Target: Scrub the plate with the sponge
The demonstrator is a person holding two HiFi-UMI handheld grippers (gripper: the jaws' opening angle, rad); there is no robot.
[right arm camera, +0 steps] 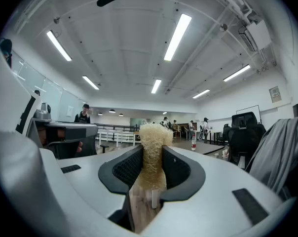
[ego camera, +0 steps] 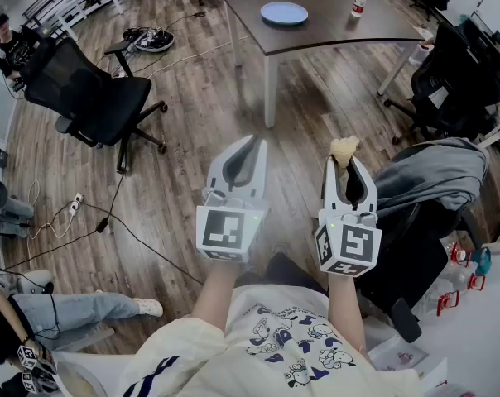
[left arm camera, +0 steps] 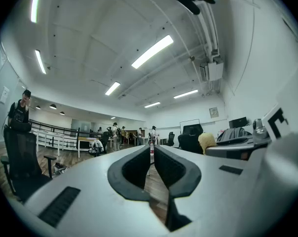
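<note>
One plate (ego camera: 284, 12), one sponge (ego camera: 344, 148), one bottle (ego camera: 359, 1), two tools (ego camera: 254, 145) (ego camera: 347, 164).

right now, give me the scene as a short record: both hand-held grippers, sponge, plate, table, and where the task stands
left hand-held gripper: shut, nothing between its jaws, held level
right hand-held gripper: shut on the sponge, held level
sponge: pale, fibrous, sticks out past the jaw tips
plate: blue, lies flat on the table, nothing on it
table: dark top, ahead across open wood floor
bottle: upright on the table, right of the plate
task: scrubbing not begun; sponge is far from the plate
</note>
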